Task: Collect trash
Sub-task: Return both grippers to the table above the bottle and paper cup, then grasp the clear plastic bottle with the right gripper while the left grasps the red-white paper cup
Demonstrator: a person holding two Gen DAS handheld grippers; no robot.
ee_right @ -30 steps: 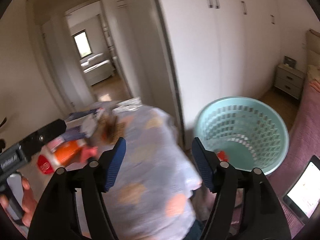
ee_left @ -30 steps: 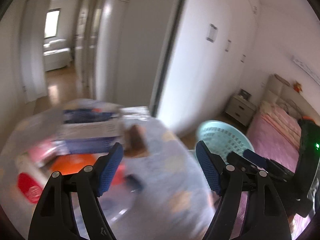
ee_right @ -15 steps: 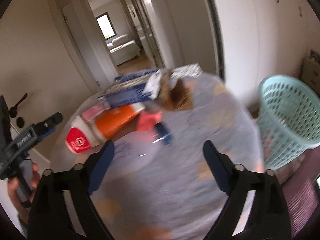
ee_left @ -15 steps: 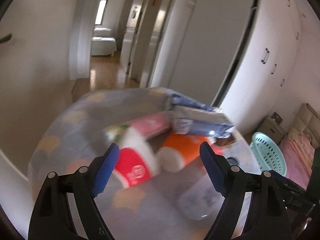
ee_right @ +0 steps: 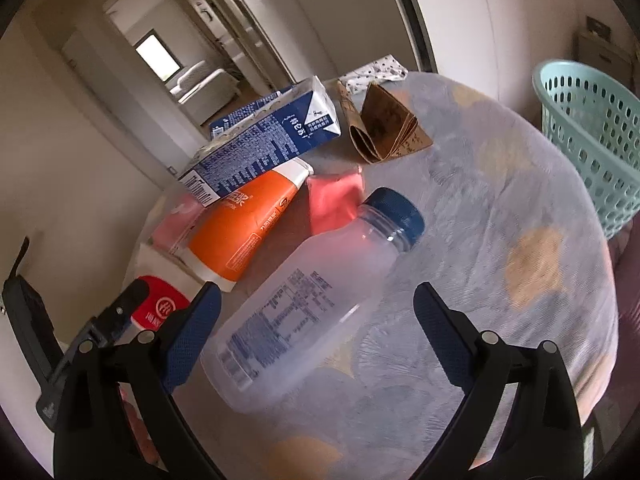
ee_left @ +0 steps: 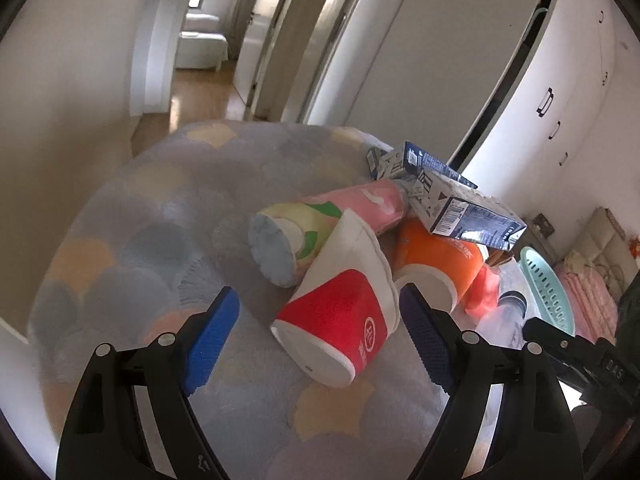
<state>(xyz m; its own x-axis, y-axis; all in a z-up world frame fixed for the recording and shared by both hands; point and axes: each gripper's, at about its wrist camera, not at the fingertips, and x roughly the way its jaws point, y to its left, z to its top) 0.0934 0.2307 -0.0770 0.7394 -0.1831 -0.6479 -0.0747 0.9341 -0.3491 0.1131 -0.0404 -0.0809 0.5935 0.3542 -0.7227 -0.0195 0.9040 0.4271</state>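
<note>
Trash lies piled on a round table with a pastel cloth (ee_left: 168, 216). My left gripper (ee_left: 320, 340) is open, its pads on either side of a red and white paper cup (ee_left: 340, 320) lying on its side. Behind it lie a pink-green cup (ee_left: 320, 224), an orange bottle (ee_left: 436, 260) and a blue milk carton (ee_left: 456, 204). My right gripper (ee_right: 316, 340) is open around a clear plastic bottle with a blue cap (ee_right: 304, 312) lying flat. A pink wrapper (ee_right: 336, 200) and folded brown paper (ee_right: 384, 128) lie beyond it.
A mint-green plastic basket (ee_right: 592, 128) stands off the table's right side; it also shows in the left wrist view (ee_left: 548, 288). White wardrobe doors (ee_left: 560, 80) and an open doorway to a hall are behind the table. A bed with pink bedding (ee_left: 592, 300) is at far right.
Both grippers have swung from the basket side to over the table and come down close. The left now brackets the red cup, the right the clear bottle.
</note>
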